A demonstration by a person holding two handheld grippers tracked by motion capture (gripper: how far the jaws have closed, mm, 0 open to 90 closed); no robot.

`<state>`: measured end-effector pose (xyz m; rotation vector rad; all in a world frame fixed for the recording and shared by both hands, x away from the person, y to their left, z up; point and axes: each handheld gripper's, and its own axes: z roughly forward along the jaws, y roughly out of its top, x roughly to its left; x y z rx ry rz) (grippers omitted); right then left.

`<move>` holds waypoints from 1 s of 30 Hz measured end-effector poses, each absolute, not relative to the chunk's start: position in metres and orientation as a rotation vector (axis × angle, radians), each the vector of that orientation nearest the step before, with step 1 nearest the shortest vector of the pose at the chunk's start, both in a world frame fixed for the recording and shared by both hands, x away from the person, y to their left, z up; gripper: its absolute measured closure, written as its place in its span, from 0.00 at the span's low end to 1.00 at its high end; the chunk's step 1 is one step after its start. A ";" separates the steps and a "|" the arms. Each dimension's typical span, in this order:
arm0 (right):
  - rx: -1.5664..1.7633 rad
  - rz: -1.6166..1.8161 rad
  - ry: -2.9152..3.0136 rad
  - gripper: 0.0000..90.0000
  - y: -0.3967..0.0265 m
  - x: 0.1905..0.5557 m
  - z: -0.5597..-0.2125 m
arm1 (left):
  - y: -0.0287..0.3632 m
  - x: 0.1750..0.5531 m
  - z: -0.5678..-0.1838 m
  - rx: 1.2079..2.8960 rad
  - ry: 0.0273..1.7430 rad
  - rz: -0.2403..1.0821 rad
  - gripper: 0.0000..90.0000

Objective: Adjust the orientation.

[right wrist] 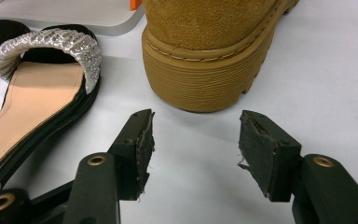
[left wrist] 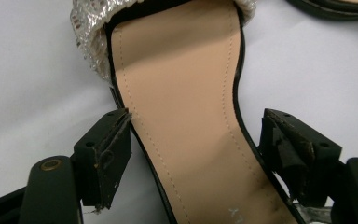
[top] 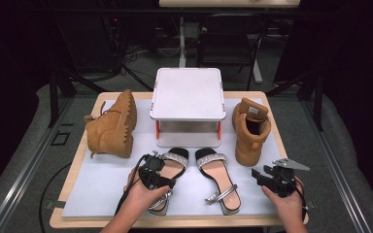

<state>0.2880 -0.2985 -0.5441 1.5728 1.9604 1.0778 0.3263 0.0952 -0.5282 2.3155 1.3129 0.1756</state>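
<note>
A pair of black sandals with silver straps lies at the front of the white mat [top: 102,187]. My left gripper [top: 161,170] is over the left sandal [top: 178,166]. In the left gripper view my left gripper [left wrist: 196,114] stands open with that sandal's tan insole [left wrist: 186,88] between its jaws; the left pad [left wrist: 107,149] is right at the sole's edge. The right sandal [top: 218,177] lies free beside it. My right gripper [top: 262,172] hovers at the front right, open and empty. In its own view, my right gripper [right wrist: 196,114] faces the heel of the upright tan boot [right wrist: 209,60], with the right sandal [right wrist: 42,88] to its left.
A white two-level rack [top: 188,94] stands at the middle back of the mat. A second tan boot [top: 111,126] lies on its side at the left, and the upright boot [top: 250,131] stands at the right. The wooden table edge [top: 175,223] runs along the front.
</note>
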 end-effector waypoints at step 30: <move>1.548 1.091 1.946 0.49 -0.298 0.285 -0.541 | 0.104 0.324 -0.525 2.399 1.252 0.263 0.41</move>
